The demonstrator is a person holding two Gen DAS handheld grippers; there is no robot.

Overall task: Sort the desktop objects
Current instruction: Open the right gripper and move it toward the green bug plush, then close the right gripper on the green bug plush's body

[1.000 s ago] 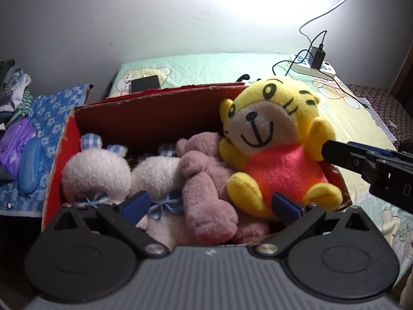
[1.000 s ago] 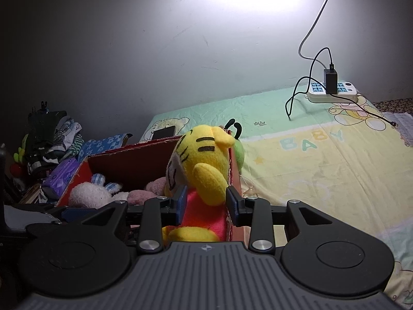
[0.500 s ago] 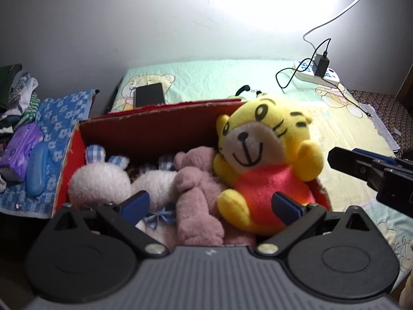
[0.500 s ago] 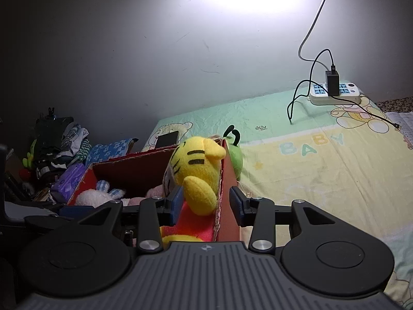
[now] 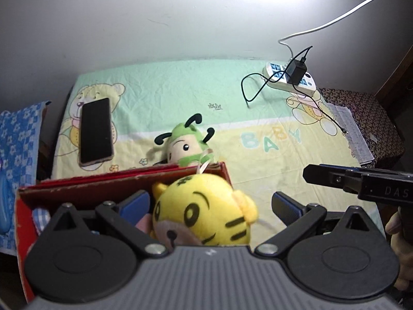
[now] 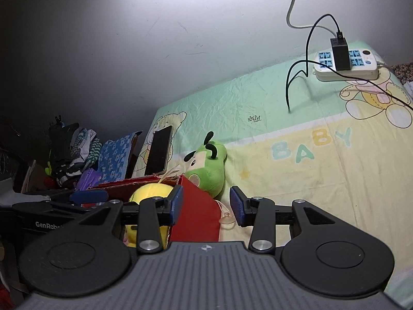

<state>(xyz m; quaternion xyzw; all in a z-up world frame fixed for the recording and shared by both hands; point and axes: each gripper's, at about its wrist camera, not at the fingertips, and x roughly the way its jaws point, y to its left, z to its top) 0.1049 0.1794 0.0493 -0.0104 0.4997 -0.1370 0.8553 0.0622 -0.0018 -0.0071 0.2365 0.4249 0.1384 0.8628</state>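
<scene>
The left gripper (image 5: 210,208) hovers over the red box (image 5: 124,180), its jaws spread wide and holding nothing. The yellow tiger plush (image 5: 204,215) sits in the box's right end, its head between the blue pads without contact. The right gripper (image 6: 206,202) stands at the box's right wall (image 6: 196,214), jaws partly open and empty; the wall's corner lies between its pads, untouched. The green bug plush (image 6: 209,166) lies on the bed sheet (image 6: 309,180) just behind the box, ahead of both grippers. A phone (image 5: 96,131) rests on the sheet to the left, a power strip (image 6: 346,67) at the far right.
</scene>
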